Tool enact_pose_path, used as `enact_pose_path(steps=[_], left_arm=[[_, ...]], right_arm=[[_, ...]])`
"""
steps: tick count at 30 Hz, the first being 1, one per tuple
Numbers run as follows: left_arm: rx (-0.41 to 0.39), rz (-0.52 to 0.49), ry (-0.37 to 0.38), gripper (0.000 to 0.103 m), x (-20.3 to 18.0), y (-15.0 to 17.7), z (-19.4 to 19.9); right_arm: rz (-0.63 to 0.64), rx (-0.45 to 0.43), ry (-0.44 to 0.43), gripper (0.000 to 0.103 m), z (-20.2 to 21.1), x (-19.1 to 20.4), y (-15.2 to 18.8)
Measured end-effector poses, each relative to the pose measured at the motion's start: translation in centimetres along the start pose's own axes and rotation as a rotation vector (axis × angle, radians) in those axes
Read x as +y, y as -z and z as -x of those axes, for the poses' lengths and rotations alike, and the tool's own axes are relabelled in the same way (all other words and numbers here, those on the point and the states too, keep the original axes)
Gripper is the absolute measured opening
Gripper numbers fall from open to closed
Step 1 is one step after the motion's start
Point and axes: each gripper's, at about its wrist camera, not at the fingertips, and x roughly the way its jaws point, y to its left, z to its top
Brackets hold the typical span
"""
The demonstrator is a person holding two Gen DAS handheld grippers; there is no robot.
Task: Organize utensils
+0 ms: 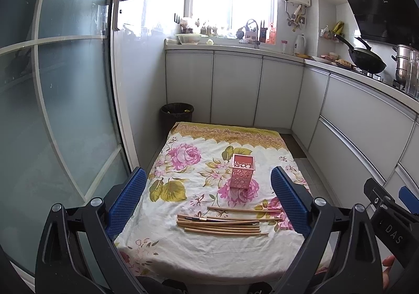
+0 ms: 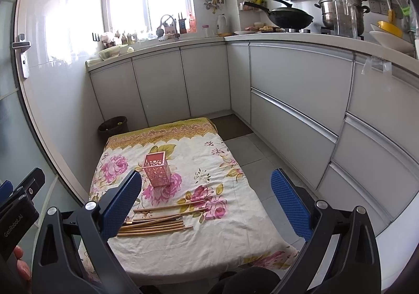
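A pink perforated utensil holder (image 1: 242,170) (image 2: 157,168) stands upright on a low table draped with a floral cloth (image 1: 183,249) (image 2: 209,252). Several wooden chopsticks (image 1: 225,223) (image 2: 159,222) lie loosely side by side in front of the holder, nearer to me. My left gripper (image 1: 209,181) hovers open above the table's near end, with nothing between its blue pads. My right gripper (image 2: 207,181) is open too, raised over the table's right half and empty. Each gripper's body shows at the edge of the other's view.
A dark waste bin (image 1: 177,116) (image 2: 113,127) stands beyond the table's far left corner. Grey cabinets (image 1: 235,89) (image 2: 301,100) run along the back and right, under a counter crowded with a wok (image 2: 288,17) and pots. A frosted glass door (image 1: 65,100) is close on the left.
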Motion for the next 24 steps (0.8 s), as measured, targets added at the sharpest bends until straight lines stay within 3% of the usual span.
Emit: enact_pose_path(steps=[24], left_arm=[[0.001, 0.005, -0.003, 0.094, -0.18, 0.53, 0.05]], right_arm=[[0.008, 0.014, -0.019, 0.096, 0.13, 0.21, 0.1]])
